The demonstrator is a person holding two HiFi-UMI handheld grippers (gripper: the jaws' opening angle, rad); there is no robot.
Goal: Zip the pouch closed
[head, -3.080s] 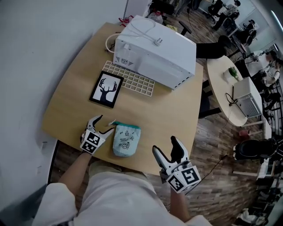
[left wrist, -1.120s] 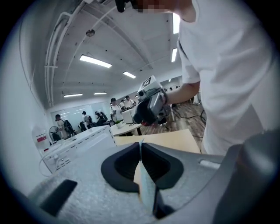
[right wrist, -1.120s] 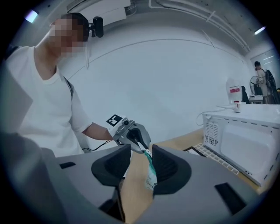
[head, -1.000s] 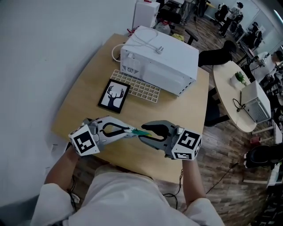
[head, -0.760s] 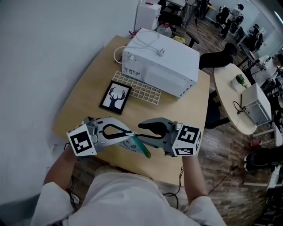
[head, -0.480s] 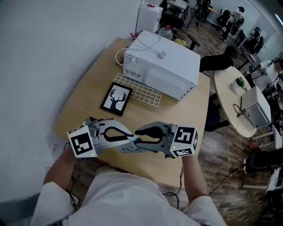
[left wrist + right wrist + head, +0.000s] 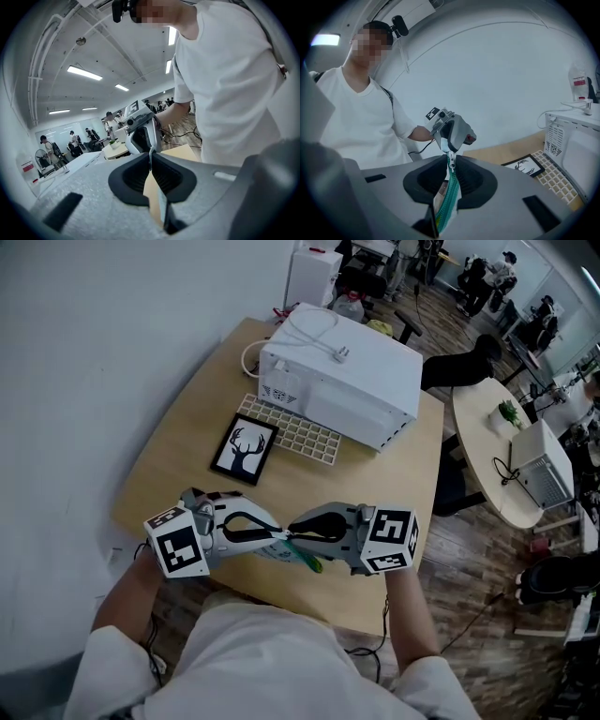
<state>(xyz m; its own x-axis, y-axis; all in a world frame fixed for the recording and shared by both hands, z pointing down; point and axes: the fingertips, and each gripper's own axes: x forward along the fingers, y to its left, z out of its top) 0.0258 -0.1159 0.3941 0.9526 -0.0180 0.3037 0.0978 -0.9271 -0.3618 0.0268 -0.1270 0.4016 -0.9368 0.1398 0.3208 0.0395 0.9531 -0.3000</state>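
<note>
Pouch (image 7: 274, 555): held up above the surface (image 7: 178, 456), between both grippers.
Left gripper (image 7: 151, 154): jaws are pressed shut on the pouch edge.
Right gripper (image 7: 451, 159): jaws have just been closing and are pinched on the green zip (image 7: 449, 199).

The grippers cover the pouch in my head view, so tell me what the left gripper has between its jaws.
Observer: In the left gripper view, the left gripper is shut on a thin edge of the pouch.
Operator: Now report the right one.
Observer: In the right gripper view, the right gripper has just been closing. Its jaws now pinch the teal zipper, which runs down between them.
Operator: Find the slider for me.
Observer: The metal pull sits right at the right jaws' tips.
</note>
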